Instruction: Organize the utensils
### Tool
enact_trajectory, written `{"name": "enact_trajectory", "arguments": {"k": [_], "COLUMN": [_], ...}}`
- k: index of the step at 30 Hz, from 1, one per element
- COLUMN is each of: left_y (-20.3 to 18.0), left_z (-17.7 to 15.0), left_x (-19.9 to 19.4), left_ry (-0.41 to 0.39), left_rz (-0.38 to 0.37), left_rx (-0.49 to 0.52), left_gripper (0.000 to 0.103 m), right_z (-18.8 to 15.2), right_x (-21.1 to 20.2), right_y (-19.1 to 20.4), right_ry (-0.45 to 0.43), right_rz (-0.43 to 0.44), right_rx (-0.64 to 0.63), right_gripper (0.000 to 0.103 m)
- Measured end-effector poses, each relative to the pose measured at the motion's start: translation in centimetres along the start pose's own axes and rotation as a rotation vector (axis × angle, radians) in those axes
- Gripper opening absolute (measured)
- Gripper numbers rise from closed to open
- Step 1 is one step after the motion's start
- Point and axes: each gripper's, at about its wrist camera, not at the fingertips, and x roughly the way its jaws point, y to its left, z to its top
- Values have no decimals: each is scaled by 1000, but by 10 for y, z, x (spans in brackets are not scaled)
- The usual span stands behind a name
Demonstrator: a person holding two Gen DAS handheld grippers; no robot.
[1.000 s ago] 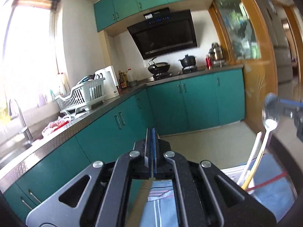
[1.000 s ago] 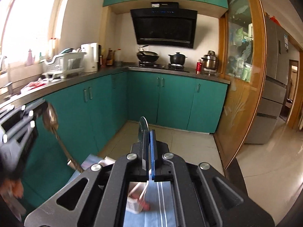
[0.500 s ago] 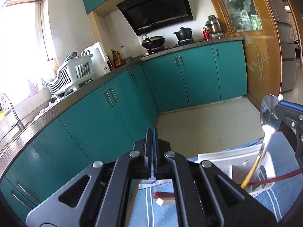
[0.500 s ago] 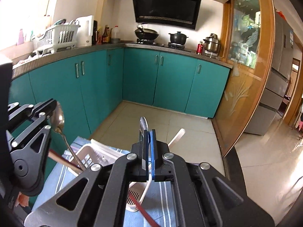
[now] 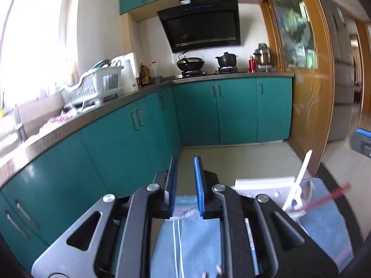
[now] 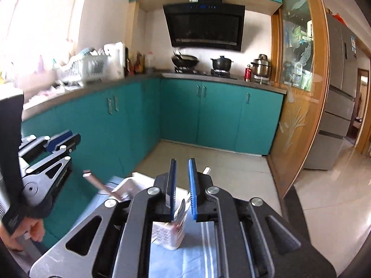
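Both grippers have let go since half a second ago: the left gripper (image 5: 186, 183), which was pressed shut, now has its blue pads apart with nothing between them, and the right gripper (image 6: 183, 185), which was closed on a metal spoon, is also parted and empty. From the right wrist view, the left gripper (image 6: 61, 140) shows at the left edge, held by the person's hand (image 6: 27, 234), and it carries nothing. Just below the right gripper stands the white utensil holder (image 6: 170, 236), and the metal spoon (image 6: 181, 208) now rests inside it, its bowl upward, together with a white utensil handle (image 6: 206, 170) that leans to the right. A pink-brown handle (image 6: 97, 183) sticks out to the left over a white tray (image 6: 129, 185). In the left wrist view the same holder (image 5: 262, 185) is to the right of the gripper, with the white handle (image 5: 301, 180) and blurred red chopsticks (image 5: 329, 197) leaning from it. All this sits on a blue striped cloth (image 5: 185, 243) over the surface. Farther out are teal cabinets (image 5: 231, 111), a dish rack (image 5: 92, 85) and a range hood (image 5: 201, 25).
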Motion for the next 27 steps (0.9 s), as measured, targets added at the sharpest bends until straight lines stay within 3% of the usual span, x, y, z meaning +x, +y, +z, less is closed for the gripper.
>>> {"name": "enact_trajectory", "arguments": {"k": [2, 4, 8, 10, 11, 15, 17, 27], "left_y": [19, 34, 40, 42, 44, 44, 43, 32], "left_z": [-23, -65, -148, -183, -193, -218, -223, -224], "left_x": [-15, -21, -10, -6, -5, -9, -11, -8], "left_ry": [47, 145, 359, 462, 492, 540, 547, 564], "left_rz": [-17, -36, -44, -63, -84, -111, -122, -176], "left_rx": [-23, -23, 22, -10, -27, -23, -33, -22], "left_gripper": [21, 21, 21, 21, 22, 28, 31, 31], "right_z": [-23, -52, -156, -203, -217, -238, -241, -243], "right_x": [-26, -34, 11, 38, 44, 55, 58, 51], "right_y": [0, 4, 29, 41, 46, 60, 64, 82], "right_ry": [27, 90, 419, 576, 611, 675, 693, 695], "right_rz": [54, 118, 215, 238, 251, 294, 274, 267], "right_rx": [11, 20, 31, 68, 79, 118, 103, 27], "right_gripper": [11, 11, 11, 11, 11, 11, 11, 12]}}
